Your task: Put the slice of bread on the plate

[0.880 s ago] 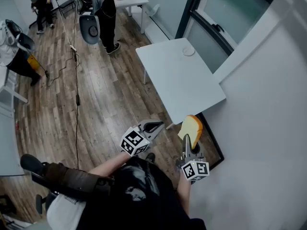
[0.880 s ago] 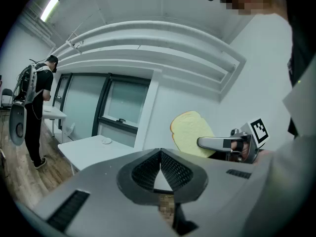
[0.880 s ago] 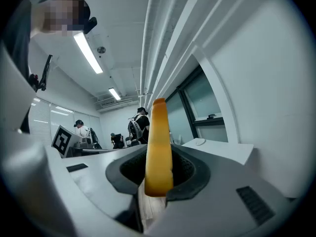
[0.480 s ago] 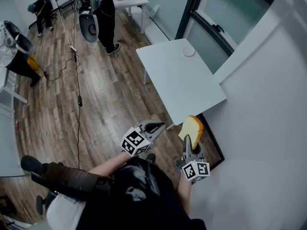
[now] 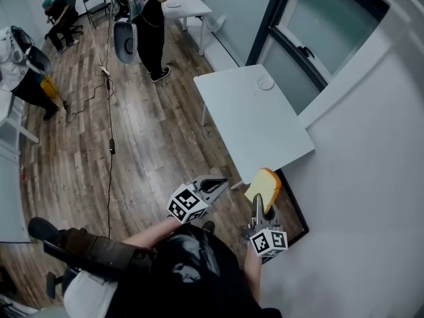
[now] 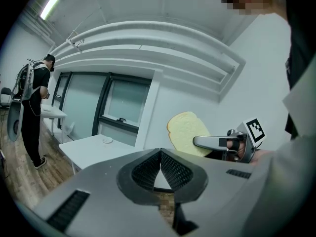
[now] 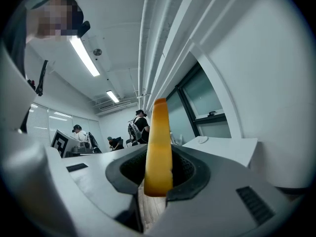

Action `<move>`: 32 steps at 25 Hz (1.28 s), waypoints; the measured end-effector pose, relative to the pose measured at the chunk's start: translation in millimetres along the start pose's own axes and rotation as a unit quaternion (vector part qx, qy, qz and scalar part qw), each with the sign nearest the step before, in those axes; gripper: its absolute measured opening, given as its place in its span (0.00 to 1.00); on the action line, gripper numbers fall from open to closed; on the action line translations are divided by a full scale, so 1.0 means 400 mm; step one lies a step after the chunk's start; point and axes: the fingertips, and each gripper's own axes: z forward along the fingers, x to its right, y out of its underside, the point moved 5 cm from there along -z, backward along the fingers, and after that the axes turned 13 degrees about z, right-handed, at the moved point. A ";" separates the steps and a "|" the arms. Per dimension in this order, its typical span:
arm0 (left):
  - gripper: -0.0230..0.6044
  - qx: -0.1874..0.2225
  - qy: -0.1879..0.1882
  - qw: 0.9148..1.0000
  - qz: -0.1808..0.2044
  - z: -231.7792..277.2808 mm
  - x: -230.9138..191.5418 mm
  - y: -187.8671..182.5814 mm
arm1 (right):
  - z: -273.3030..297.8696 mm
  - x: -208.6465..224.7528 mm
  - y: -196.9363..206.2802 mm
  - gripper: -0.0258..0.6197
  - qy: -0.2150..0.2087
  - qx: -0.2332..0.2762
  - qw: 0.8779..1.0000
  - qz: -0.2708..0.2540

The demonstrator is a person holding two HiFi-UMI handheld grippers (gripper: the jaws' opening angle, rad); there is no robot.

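My right gripper [image 5: 258, 204] is shut on a slice of bread [image 5: 264, 187], held upright on edge in the air near the white table's [image 5: 255, 121] near corner. Along the right gripper's jaws the slice of bread [image 7: 158, 147] shows edge-on with its brown crust between the pads. A small white plate [image 5: 265, 83] sits at the table's far end, also seen as a small plate [image 6: 107, 140] from the left gripper. My left gripper [image 5: 218, 180] is shut and empty, level with the right one and to its left. The bread [image 6: 186, 134] and right gripper [image 6: 200, 142] show in the left gripper view.
A white wall [image 5: 371, 144] runs close on the right, with a dark floor mat [image 5: 291, 207] at its foot. The wooden floor [image 5: 146, 138] spreads left. A person [image 5: 149, 18] stands far back by another white table [image 5: 189, 4]; a cable [image 5: 109, 111] lies on the floor.
Both grippers and the bread have kept their places relative to each other; the view has shifted slightly, with the table a little farther up and right.
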 end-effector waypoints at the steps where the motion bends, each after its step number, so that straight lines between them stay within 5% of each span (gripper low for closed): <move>1: 0.05 0.000 -0.001 1.000 -0.001 -0.007 -0.009 0.003 | 0.009 -0.008 0.004 0.19 -0.003 0.001 1.000 0.001; 15: 0.05 -0.005 0.006 0.999 -0.035 -0.028 -0.134 0.059 | 0.128 -0.052 0.087 0.19 0.007 -0.026 1.000 0.012; 32: 0.05 -0.034 -0.005 0.999 -0.018 0.330 -0.414 -0.010 | 0.482 0.174 -0.111 0.19 -0.024 -0.028 0.999 0.022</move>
